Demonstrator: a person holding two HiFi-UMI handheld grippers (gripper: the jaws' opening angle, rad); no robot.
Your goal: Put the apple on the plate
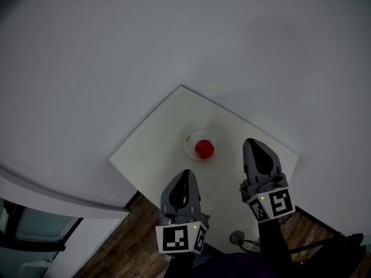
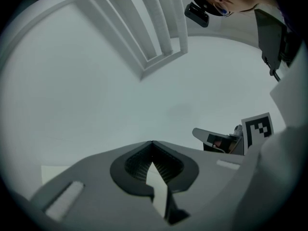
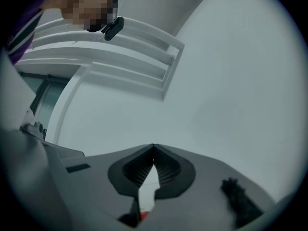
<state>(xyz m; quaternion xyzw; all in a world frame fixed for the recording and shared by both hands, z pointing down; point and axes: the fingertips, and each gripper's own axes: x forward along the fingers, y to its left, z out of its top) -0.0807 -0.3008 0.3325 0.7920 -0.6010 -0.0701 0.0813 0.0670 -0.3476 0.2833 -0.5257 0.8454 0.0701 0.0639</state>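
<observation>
In the head view a red apple (image 1: 204, 149) sits on a small white plate (image 1: 191, 140) near the middle of a white square table (image 1: 168, 138). Both grippers hang above the table's near side, short of the plate. My left gripper (image 1: 185, 172) (image 2: 152, 142) is shut, its tips meeting with nothing between them. My right gripper (image 1: 249, 141) (image 3: 153, 147) is shut and empty too, to the right of the plate. A sliver of the red apple (image 3: 137, 217) shows low through the gap in the right gripper view. The right gripper (image 2: 214, 138) also appears in the left gripper view.
The table stands against a plain white wall (image 1: 174, 33). Wooden floor (image 1: 130, 236) lies beside its near edge, with a small round grey object (image 1: 236, 237) and a cable on it. A white frame with glass (image 1: 35, 225) stands at the lower left.
</observation>
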